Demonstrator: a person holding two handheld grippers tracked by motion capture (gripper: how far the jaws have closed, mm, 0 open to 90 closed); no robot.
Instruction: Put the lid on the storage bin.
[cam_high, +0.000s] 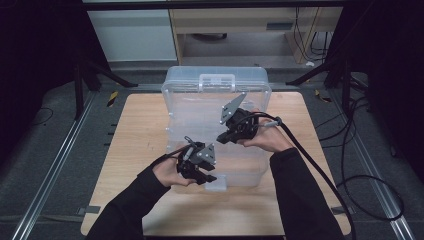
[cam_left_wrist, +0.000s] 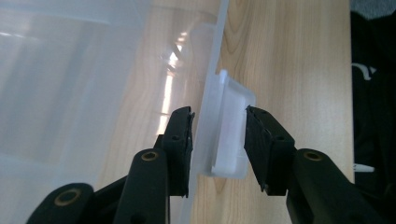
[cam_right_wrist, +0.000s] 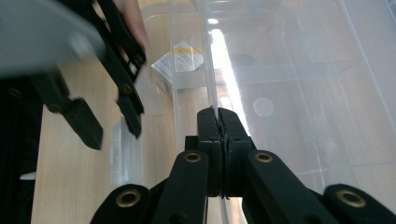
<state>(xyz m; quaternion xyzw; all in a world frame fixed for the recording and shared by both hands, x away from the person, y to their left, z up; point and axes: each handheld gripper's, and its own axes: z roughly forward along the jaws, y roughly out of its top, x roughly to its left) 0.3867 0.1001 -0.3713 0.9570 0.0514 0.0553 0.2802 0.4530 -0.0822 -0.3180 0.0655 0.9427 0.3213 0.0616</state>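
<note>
A clear plastic storage box (cam_high: 190, 107) with a lid stands on the wooden table (cam_high: 135, 150). Its near latch (cam_left_wrist: 231, 128) is a white translucent tab sticking out from the box's end. My left gripper (cam_left_wrist: 218, 126) is open, one jaw on each side of that latch, with small gaps showing. Above the box, my right gripper (cam_right_wrist: 218, 114) is shut, and a thin clear edge of the lid (cam_right_wrist: 211, 70) runs straight into the line between its jaws. The right gripper (cam_high: 224, 137) sits over the middle of the box, and the left gripper (cam_high: 205, 177) is at its near end.
A second latch (cam_high: 216, 81) sits at the box's far end. Inside the box lies a white and yellow label (cam_right_wrist: 180, 61). Black cables (cam_high: 320, 170) trail off to the right. Bare wood lies left and right of the box, and the table's front edge is close to the person's sleeves.
</note>
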